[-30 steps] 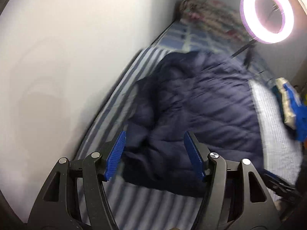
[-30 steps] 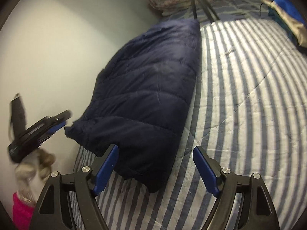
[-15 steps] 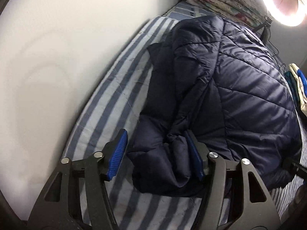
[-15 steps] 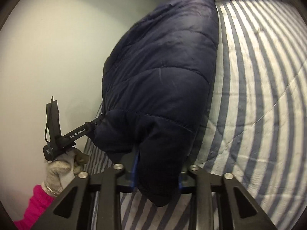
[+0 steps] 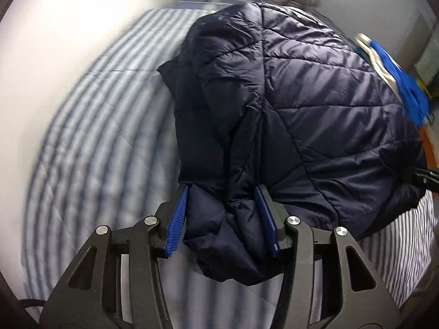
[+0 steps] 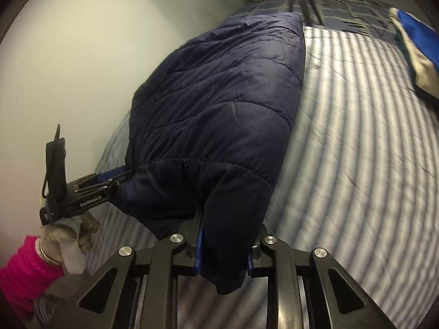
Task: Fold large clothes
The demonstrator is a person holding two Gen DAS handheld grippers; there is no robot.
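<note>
Two corners of the navy quilted jacket (image 5: 301, 104) are now taken up where, a second ago, both grippers only hovered wide over its near hem. At the lower left of the right wrist view, a gloved hand (image 6: 65, 233) in a pink sleeve (image 6: 24, 268) carries the left gripper (image 5: 223, 216). In its own view, low and centre, a bunched fold of the hem sits between its blue pads (image 5: 177, 219), touching both. Those jaws are closing and not yet tight, so this grip looks unfinished.

Further right, at the bottom centre of its own view, the right gripper (image 6: 223, 255) has snapped down from wide to a narrow pinch on the other hem corner, which bulges out below the jaws. The jacket itself fills the middle of both views, lying lengthwise on the striped bedsheet (image 6: 356, 137) close along the pale wall (image 6: 82, 54); a blue and cream garment (image 6: 417, 46) lies apart at the upper right.

With one corner held and the other nearly so, the hem seems ready to be lifted and carried over toward the far end.
</note>
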